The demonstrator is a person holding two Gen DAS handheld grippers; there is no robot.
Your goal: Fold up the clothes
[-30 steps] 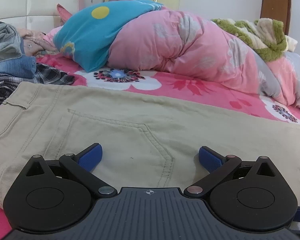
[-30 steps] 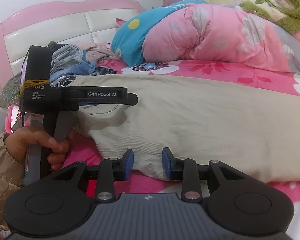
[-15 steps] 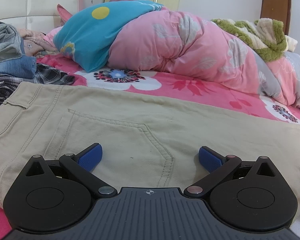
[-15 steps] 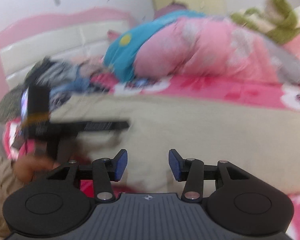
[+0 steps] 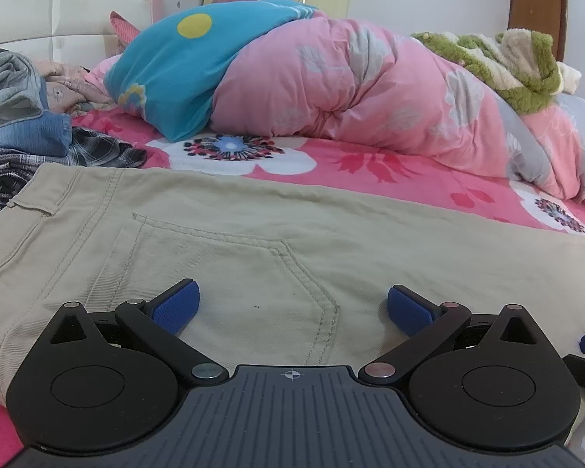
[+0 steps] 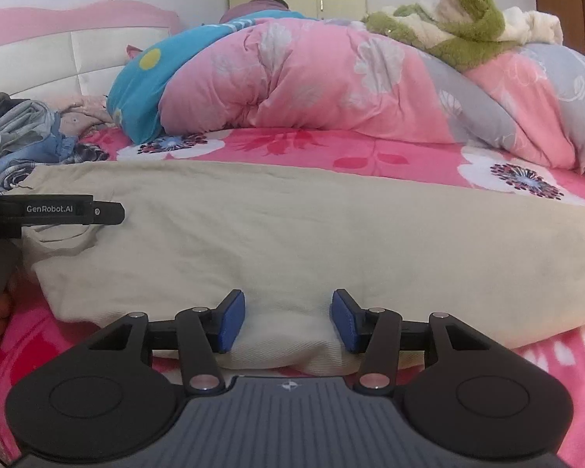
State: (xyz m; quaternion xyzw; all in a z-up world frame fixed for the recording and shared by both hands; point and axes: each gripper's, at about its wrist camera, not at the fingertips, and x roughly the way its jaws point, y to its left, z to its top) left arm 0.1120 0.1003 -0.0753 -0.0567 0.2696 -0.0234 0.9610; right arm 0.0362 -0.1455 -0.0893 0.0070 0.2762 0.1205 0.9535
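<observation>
"GenRobot.AI" is printed on the left tongs [image 6: 70, 209].

l gripper [image 5: 292, 306] wide over khaki pants [image 5: 331, 234]

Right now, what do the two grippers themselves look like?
Both match: a ribbed dark-grey body, two round black housings, black linkage arms with silver and pinkish pivot pins, blue textured pads. The left gripper shows from the side in the right view as a black bar printed GenRobot.AI. The right gripper looks identical.
</observation>
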